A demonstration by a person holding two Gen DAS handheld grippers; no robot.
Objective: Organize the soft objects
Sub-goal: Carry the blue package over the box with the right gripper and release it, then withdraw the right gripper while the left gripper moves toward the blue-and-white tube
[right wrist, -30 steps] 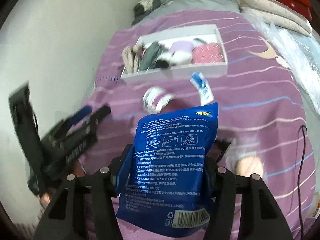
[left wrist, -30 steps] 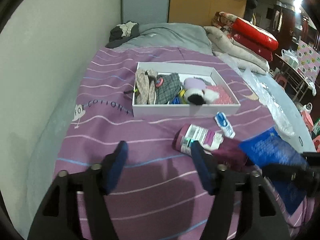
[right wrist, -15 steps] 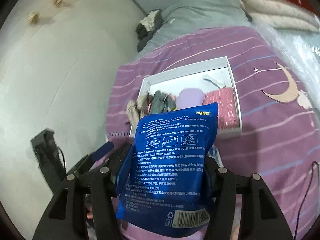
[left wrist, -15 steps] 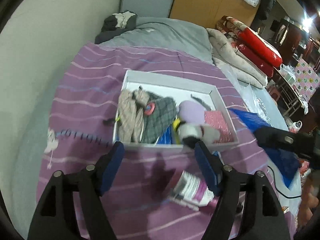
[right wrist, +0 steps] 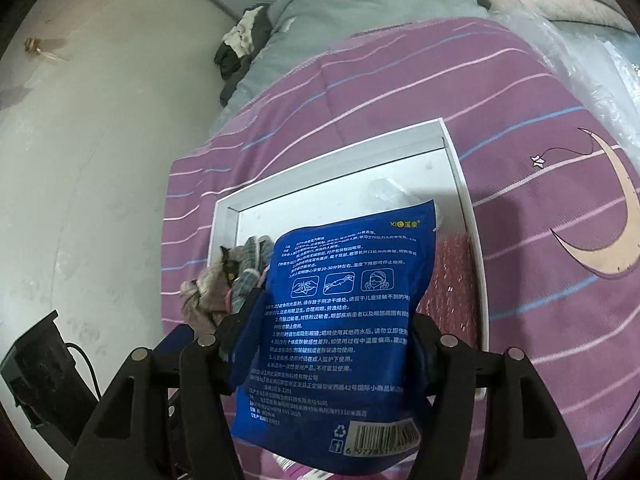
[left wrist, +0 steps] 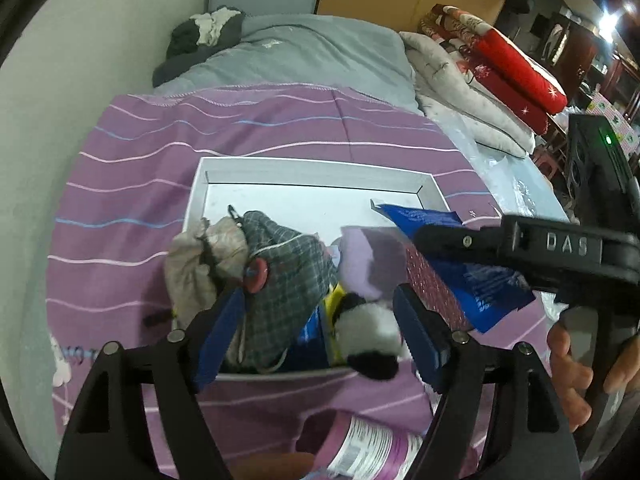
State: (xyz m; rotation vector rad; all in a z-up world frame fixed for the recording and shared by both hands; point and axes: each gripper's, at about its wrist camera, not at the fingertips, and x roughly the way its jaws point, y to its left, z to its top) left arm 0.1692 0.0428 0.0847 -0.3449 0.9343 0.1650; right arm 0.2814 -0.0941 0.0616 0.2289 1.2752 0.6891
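My right gripper is shut on a blue printed pouch and holds it above the white shallow box on the purple striped bedspread. In the left wrist view the pouch hangs over the box's right part. The box holds a plaid cloth bundle, a beige cloth, a lilac soft item, a black-and-white plush and a red speckled item. My left gripper is open and empty over the box's near edge.
A purple labelled pack lies on the bedspread just in front of the box. A grey blanket and folded quilts lie beyond. A wall runs along the left side. Clear plastic lies on the right.
Both grippers have moved forward over the box. The blue pouch, lifted from the bedspread, now hangs above the box's right half. The left gripper stays open.
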